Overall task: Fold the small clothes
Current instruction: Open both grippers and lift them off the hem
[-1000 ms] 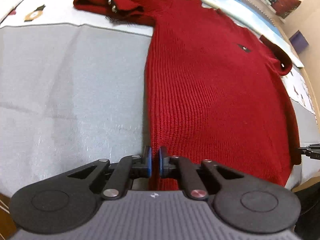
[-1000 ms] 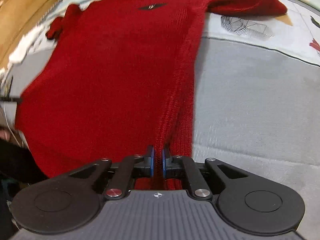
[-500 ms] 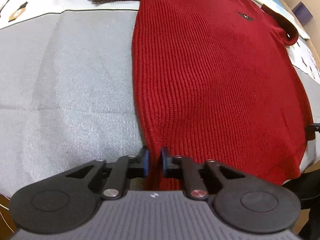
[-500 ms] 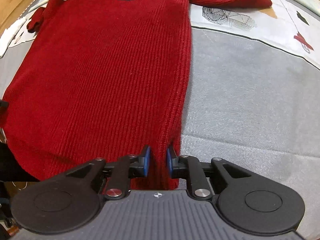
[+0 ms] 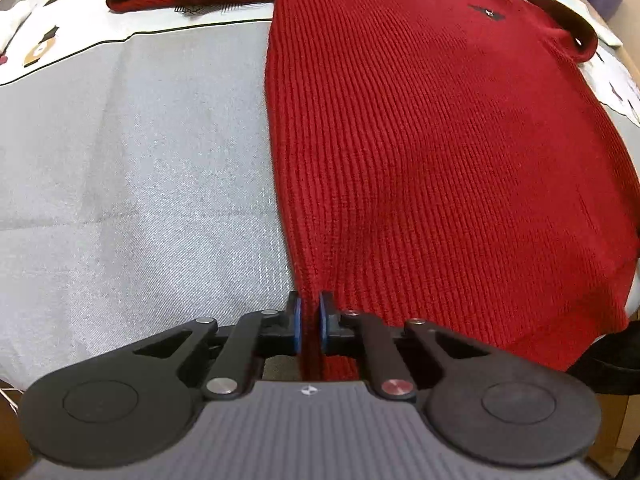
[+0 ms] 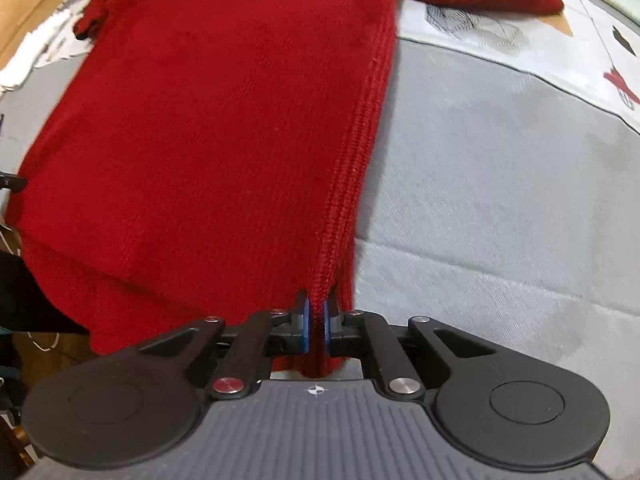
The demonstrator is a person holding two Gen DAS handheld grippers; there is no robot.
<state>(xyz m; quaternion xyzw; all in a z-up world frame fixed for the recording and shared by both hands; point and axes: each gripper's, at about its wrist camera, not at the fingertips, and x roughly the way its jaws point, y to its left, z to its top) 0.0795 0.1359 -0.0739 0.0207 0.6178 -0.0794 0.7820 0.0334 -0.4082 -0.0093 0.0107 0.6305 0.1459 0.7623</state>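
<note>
I have the left gripper (image 5: 309, 322) and right gripper (image 6: 316, 326) clenched on the hem corners of the red sweater (image 5: 440, 152), spread flat on the grey sheet (image 5: 132, 184) (sleeves now nearer the top edge than before).

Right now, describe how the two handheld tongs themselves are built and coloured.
Both look alike. The left tongs and right tongs each have black linkage arms with round black end discs, silver pivot bolts plus one red bolt, and blue pads on the fingertips. Behind them sits a ribbed grey body with a small white round emblem. No cables or sleeves show.
</note>
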